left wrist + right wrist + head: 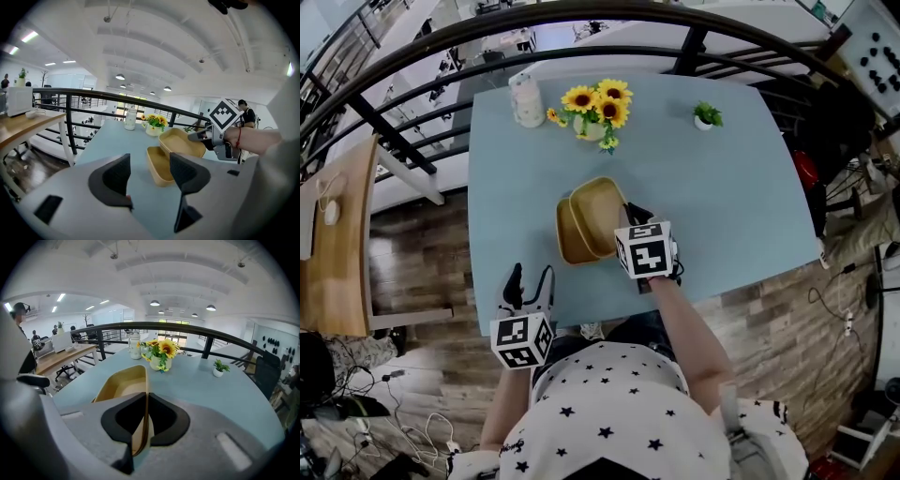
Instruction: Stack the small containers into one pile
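**Nesting one container in the other: target lies at 9 o'clock of the right hand-held gripper**

Seen from the head view, the right hand-held gripper [628, 212] has its jaws pinched nearly together on the thin side wall of the held container [602, 214]. Its own view confirms this: the two pads meet on the tan rim, with the tray's hollow stretching away toward 11 o'clock [121, 386].

The held container is tilted. Its far-left part overlaps the lower container [570, 239], which lies flat on the worktop [741, 187]. I cannot tell whether the two touch.

The relation that matters is the offset. The lower container's middle lies at about 8 to 9 o'clock from the right jaws, just beside them. Both trays run their long sides roughly 12 to 6 o'clock, with the sunflowers [598, 103] at 12. They look close to parallel, so I judge that nesting needs a short shift toward 9 o'clock and a levelling of the tilt, with little turning.

The left hand-held gripper [530, 277] sits at 7 o'clock of the lower container, clearly apart from it, near the worktop's near edge. Its jaws stand wide with nothing between them. In its view both trays lie ahead at about 1 o'clock [159, 168]. The right hand is the nearer one, and it already carries the piece.
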Demonstrator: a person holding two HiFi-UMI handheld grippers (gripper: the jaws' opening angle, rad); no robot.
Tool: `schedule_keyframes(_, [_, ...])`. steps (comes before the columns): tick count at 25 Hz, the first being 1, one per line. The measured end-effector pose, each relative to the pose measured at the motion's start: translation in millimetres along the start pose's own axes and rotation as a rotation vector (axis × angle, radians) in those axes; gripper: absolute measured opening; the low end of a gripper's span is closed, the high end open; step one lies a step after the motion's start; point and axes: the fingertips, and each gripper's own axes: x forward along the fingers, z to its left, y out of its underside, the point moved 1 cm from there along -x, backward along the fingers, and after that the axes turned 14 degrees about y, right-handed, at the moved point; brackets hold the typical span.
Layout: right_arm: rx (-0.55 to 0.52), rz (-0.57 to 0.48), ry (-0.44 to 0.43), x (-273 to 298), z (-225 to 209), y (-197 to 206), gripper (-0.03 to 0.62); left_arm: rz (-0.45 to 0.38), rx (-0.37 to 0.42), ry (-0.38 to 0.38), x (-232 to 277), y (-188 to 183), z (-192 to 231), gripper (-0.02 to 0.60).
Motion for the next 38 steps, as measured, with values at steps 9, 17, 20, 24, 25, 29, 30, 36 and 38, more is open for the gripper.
schedule_keyframes(9, [-0.019,0.043,-0.043,10.8,36.3,6.3,0.025,0.003,-0.02,-0.044,-13.8,7.8,10.2,0.259])
schedule_keyframes(17, [-0.036,0.055,-0.069,15.0,49.9,12.0,0.025,0.002,-0.031,-0.059,-16.4,11.5,12.5,0.259])
schedule_keyframes(20, [-0.026,0.056,-0.079,14.4,52.3,11.2,0.025,0.004,-0.033,-0.059,-17.0,12.7,10.7,0.259])
schedule_keyframes(24, [-0.03,0.052,-0.077,18.9,53.2,13.8,0.025,0.011,-0.034,-0.06,-18.0,14.2,9.6,0.259])
schedule_keyframes(25, [-0.031,0.046,-0.075,19.4,53.3,13.1,0.025,0.012,-0.034,-0.061,-18.5,14.3,9.7,0.259])
schedule_keyframes(29, [-0.013,0.046,-0.073,17.7,55.4,11.4,0.025,0.015,-0.036,-0.065,-20.5,16.4,10.7,0.259])
schedule_keyframes(30, [-0.009,0.046,-0.071,17.8,56.3,11.4,0.025,0.016,-0.036,-0.065,-20.5,17.4,10.7,0.259])
schedule_keyframes(36, [0.006,0.047,-0.041,17.6,58.5,13.3,0.025,0.021,-0.037,-0.06,-21.2,21.9,9.2,0.259])
schedule_keyframes(38, [0.01,0.047,-0.036,17.6,59.1,13.6,0.025,0.021,-0.038,-0.06,-21.2,22.0,9.0,0.259])
